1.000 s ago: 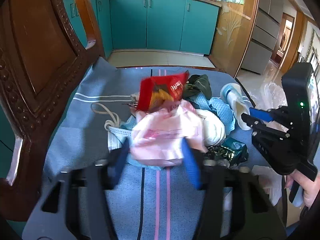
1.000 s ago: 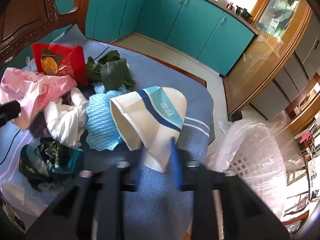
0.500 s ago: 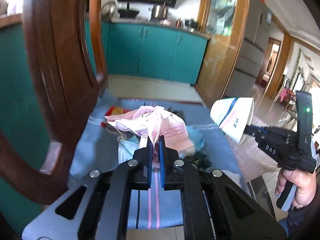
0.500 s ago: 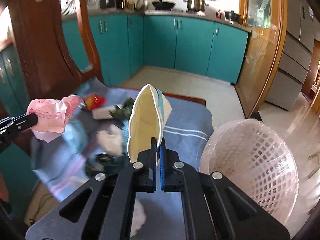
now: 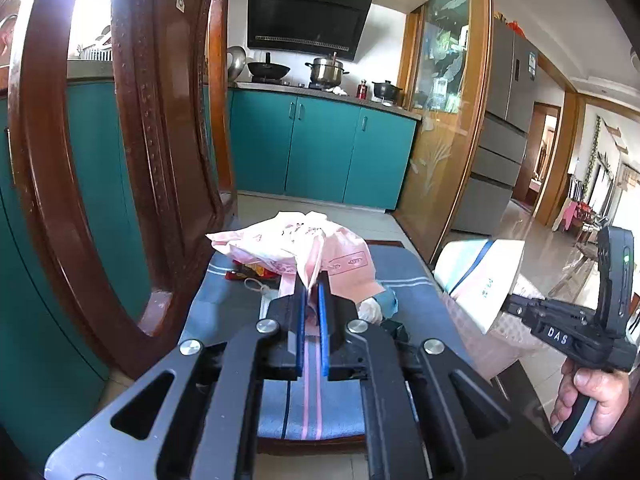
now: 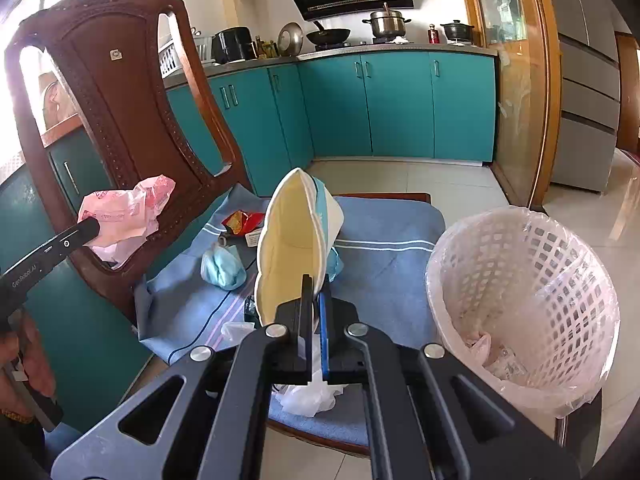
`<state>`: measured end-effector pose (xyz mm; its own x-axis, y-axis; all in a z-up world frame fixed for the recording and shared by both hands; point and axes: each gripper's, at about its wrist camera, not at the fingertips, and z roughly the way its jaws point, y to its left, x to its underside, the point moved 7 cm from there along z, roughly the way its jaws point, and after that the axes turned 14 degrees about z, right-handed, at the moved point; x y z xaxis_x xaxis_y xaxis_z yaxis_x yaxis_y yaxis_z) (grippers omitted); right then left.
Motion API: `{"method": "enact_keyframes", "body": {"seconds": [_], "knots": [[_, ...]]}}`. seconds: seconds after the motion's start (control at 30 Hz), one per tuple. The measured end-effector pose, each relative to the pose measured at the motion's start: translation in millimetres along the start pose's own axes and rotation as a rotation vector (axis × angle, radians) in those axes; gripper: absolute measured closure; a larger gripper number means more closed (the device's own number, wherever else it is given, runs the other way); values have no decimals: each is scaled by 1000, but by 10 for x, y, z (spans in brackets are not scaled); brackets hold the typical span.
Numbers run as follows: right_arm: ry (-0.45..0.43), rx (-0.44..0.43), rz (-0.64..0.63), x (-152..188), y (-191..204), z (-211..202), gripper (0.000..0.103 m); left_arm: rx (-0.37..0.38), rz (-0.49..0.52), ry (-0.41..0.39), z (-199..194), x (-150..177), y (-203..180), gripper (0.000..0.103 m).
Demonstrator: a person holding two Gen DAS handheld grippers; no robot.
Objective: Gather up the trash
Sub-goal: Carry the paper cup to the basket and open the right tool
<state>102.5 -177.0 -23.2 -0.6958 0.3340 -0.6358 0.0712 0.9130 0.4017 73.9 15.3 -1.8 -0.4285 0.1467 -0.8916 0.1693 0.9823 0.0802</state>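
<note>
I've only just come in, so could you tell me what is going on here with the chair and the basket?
A person is clearing trash off a cloth-covered chair seat with two handheld grippers. The left gripper is shut on a pink plastic bag, the right gripper on a flattened paper cup. Both are lifted clear of the seat. The lined white basket stands beside the chair, and more scraps remain on the seat.

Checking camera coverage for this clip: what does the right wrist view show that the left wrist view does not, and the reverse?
Only the right wrist view shows the lined white basket, open beside the chair, and the blue mask on the cloth. Only the left wrist view shows the doorway into the far room. Both show the left gripper shut on the pink bag, the right gripper shut on the paper cup, and the chair back.
</note>
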Motion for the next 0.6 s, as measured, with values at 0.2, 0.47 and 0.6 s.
{"method": "enact_keyframes", "body": {"seconds": [0.2,0.47,0.6], "knots": [[0,-1,7,-11,-27,18,99,7,4,31,53,65,0,96],[-4,1,9,-18,-55,6,99,16,11,39,161,43,-2,96],[-2,2,7,-12,-47,12,99,17,12,44,174,32,-3,96]]}}
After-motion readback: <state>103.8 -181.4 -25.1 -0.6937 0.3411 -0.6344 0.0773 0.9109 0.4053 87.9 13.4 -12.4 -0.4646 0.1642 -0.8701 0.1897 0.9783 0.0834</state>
